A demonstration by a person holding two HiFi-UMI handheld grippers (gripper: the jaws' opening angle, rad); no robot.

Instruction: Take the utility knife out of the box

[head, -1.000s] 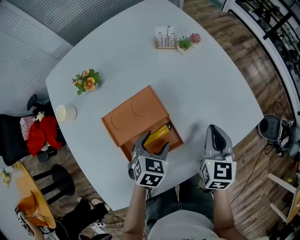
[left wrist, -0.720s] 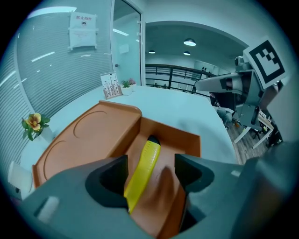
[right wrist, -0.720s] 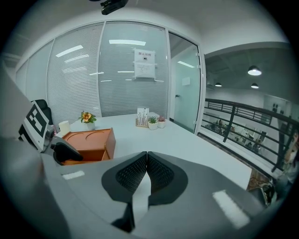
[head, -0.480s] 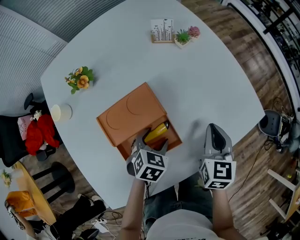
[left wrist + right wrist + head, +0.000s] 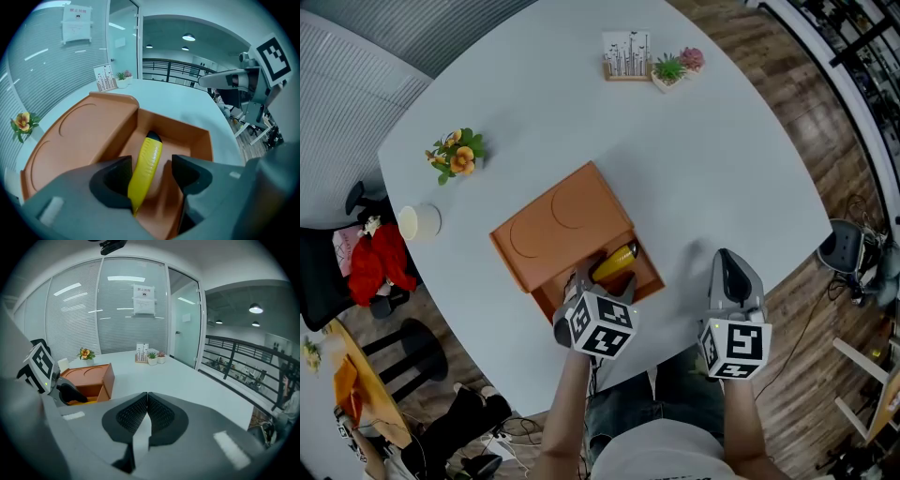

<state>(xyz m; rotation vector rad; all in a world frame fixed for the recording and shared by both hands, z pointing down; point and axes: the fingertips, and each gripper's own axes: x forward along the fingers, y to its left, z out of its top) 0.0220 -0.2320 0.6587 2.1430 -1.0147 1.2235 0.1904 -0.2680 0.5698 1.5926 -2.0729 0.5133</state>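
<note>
Pale blue-grey table (image 5: 722, 169) with rounded corners, seen from above in an office with glass walls. An orange box (image 5: 558, 225) sits near the person's edge. Its lid, marked with two curved grooves, covers the far part and leaves the near compartment open.

Inside that compartment lies the utility knife (image 5: 615, 262). It has a slim yellow body with fine ridges along one side and a black tip pointing away from the person. It rests at a slant on the compartment floor.

The left gripper (image 5: 605, 281) reaches down into the compartment. Its two dark jaws stand apart, with the knife's near end between them. In the left gripper view the knife (image 5: 145, 168) lies close against the left jaw, with a clear gap to the right one. The jaws are not yet clamped on it.

The right gripper (image 5: 727, 258) rests over bare table to the right of the box. Its jaws are pressed together on nothing.

The step in hand appears to be the grasp. To do it well, centre the jaws on the ridged body and close squarely across its width. Then lift straight up, clear of the compartment walls. A grip near the end risks the knife pivoting or slipping.

A potted orange flower (image 5: 455, 155) and a white cup (image 5: 419, 222) stand well apart on the left.
</note>
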